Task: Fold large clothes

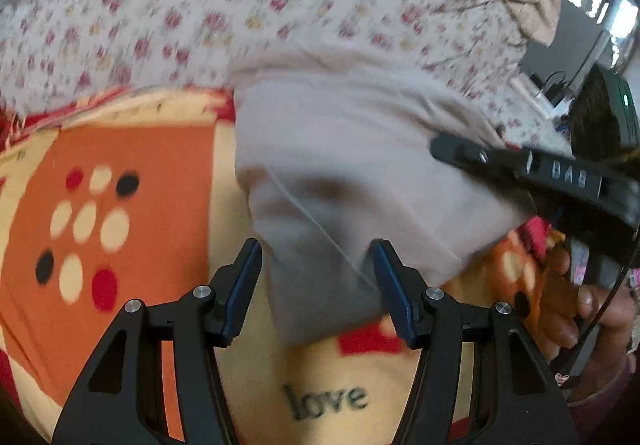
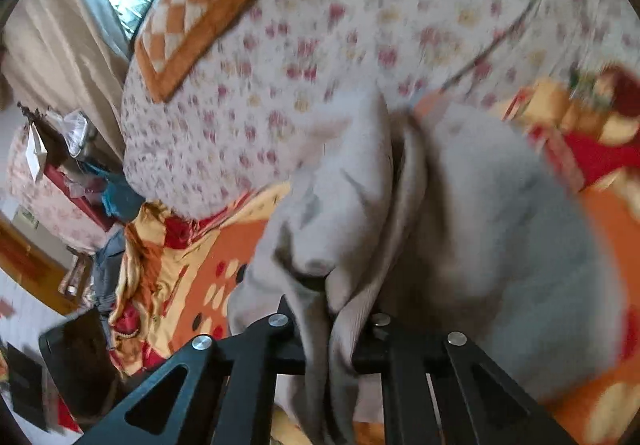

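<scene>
**Garment pinched on the right, free on the left**

Garment [image 1: 352,173], a pale grey-beige piece of clothing, lies on an orange and cream blanket [image 1: 132,149] spread over a bed with a floral sheet [image 1: 192,5].

In the left wrist view the left gripper [image 1: 318,285] points toward 12 o'clock. Its blue-padded fingers [image 1: 244,285] stand spread apart and clench nothing; the near corner of the cloth lies between them, whether touching I cannot tell. At 3 o'clock the right gripper [image 1: 552,173] reaches in over the cloth's edge, with the person's hand [image 1: 568,309] below it at 4 o'clock.

In the right wrist view the right gripper [image 2: 332,321] is clenched on a bunched fold of the garment [image 2: 500,237], which hangs through the fingers toward 6 o'clock while the rest mounds up toward 2 o'clock. An orange checked cushion [image 2: 196,9] lies on the floral sheet [image 2: 360,5] at 11 o'clock.
</scene>
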Available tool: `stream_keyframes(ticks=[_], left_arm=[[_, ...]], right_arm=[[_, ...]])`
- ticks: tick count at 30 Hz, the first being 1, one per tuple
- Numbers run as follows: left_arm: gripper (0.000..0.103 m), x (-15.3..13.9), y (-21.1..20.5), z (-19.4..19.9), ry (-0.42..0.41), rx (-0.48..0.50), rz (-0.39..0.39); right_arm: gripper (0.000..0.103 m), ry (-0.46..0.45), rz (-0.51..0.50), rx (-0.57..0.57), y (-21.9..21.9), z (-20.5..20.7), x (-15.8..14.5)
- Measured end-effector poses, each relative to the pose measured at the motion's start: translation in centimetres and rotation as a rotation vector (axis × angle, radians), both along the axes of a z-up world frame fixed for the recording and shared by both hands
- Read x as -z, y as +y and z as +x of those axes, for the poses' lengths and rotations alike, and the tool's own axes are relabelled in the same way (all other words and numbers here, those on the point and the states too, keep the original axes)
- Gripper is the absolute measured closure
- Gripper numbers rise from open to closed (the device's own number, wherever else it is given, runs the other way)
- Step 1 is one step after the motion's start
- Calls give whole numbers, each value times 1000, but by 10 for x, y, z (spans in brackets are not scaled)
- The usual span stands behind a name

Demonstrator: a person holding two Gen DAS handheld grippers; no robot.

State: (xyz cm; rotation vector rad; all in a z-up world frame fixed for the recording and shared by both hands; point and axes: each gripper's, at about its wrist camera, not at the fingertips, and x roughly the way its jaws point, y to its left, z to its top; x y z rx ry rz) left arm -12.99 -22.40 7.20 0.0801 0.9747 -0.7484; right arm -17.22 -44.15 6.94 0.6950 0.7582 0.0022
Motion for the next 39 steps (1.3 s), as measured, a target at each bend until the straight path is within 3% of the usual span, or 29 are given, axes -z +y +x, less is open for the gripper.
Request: stream_keyframes(ticks=[4,8,10,17,18,19,21,25,28,30,31,34,39], left_arm=[[45,-9,-25,6,-12,2,-21],[44,20,-56,14,51,22,41],[43,30,-69,12,29,39,84],[41,26,-66,23,52,15,78],[41,22,-64,24,41,9,77],[41,19,-61,23,26,3,75],[41,11,-58,24,-6,-13,66],[41,4,-65,37,-23,-21,60],[41,15,-78,45,6,-7,89],[41,23,-82,45,8,-8,102],[41,25,-82,44,8,-11,103],[41,23,-77,40,36,0,79],[39,14,-61,24,-5,9,35]], right_arm=[[95,-1,-48,58,-28,-24,-13],[96,91,-72,109,-48,-45,12],[96,121,-61,133,-55,-54,22],[96,141,-73,125,-57,-54,28],[90,127,-47,126,-60,-55,27],[70,113,-20,129,-62,-57,25],[47,104,-4,177,-71,-62,15],[46,58,-21,246,-89,-63,-8],[46,96,-60,165,-92,-30,-9],[53,137,-59,99,-87,-9,3],[75,137,-42,71,-84,-1,12],[92,121,-80,84,-81,-6,18],[96,152,-205,136,-87,-39,14]])
